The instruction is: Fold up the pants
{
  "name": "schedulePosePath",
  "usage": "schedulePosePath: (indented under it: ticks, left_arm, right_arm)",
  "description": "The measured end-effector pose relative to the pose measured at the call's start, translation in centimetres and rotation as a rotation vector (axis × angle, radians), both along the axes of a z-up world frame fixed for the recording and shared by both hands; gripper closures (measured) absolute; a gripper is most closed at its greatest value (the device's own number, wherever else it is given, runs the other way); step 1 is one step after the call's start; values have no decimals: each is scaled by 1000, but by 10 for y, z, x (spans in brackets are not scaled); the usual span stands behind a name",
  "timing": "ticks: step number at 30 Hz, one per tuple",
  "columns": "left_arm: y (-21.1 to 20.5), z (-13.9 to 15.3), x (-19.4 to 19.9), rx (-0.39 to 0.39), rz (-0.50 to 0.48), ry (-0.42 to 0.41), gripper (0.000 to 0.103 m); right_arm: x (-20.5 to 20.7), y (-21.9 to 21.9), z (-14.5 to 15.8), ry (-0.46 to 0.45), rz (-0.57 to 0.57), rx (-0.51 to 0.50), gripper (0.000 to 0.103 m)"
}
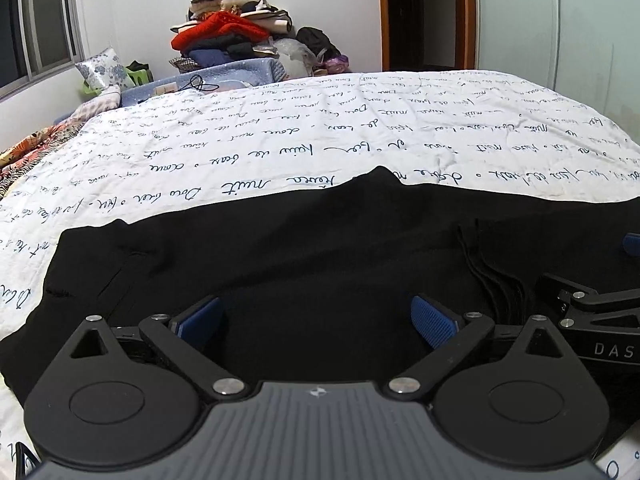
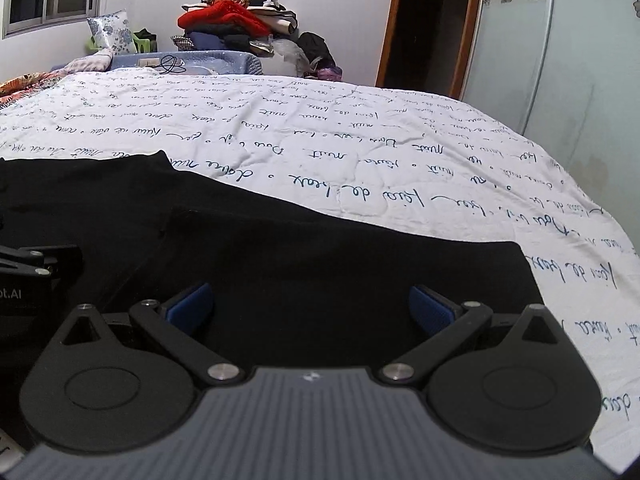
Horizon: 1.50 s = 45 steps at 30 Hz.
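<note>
Black pants (image 1: 304, 248) lie spread across the near part of a white quilt (image 1: 360, 132) printed with dark handwriting, their far edge running unevenly over the script. On the pants, the left gripper (image 1: 316, 320) sits low with its blue-padded fingers (image 1: 434, 320) spread wide, holding nothing; a bundle of black drawstrings (image 1: 486, 268) lies on the pants just right of it. The right gripper (image 2: 310, 308) is just beside the left one, also over the pants (image 2: 320, 264), its blue fingers (image 2: 430, 308) equally wide and empty; the fabric's right edge ends near it on the quilt (image 2: 360, 140). Beyond the quilt's far edge, a pile of clothes (image 1: 232, 28) stands against the wall, beside a dark doorway (image 2: 424, 20).
</note>
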<state>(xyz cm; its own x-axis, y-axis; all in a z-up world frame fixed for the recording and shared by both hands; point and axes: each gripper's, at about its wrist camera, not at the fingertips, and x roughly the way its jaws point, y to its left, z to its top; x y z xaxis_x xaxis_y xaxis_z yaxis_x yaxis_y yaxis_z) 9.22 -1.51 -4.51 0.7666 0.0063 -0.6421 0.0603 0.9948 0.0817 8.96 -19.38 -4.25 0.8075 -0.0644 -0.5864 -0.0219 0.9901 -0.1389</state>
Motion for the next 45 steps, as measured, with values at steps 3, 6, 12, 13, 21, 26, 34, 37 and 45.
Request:
schedulePosePath:
  ticks: [3, 6, 12, 13, 21, 26, 34, 37, 45]
  left_arm:
    - [1, 0, -2, 1, -3, 0, 1]
    - [0, -1, -4, 5, -6, -3, 1]
    - [3, 0, -10, 9, -16, -7, 1]
    - [4, 0, -11, 10, -19, -8, 1]
    - [27, 11, -32, 31, 10, -60, 1]
    - [66, 23, -47, 69, 94, -102, 1]
    - [111, 17, -38, 119, 274, -39, 1]
    - [119, 15, -39, 99, 290, -35, 1]
    - [123, 10, -41, 85, 296, -33, 0]
  right_arm:
    - [-3, 2, 1, -10, -1, -25, 0]
    - [-5, 3, 1, -8, -6, -30, 0]
    - [-12, -2, 2, 9, -16, -4, 0]
    - [-14, -2, 2, 11, -17, -3, 0]
    - [-25, -5, 3, 31, 8, 13, 0]
    - [-40, 4, 17, 5, 66, 28, 0]
    - [-69, 87, 34, -159, 342, -174, 0]
    - [-63, 108, 28, -121, 375, -179, 0]
    - [-46, 103, 12, 7, 360, -102, 0]
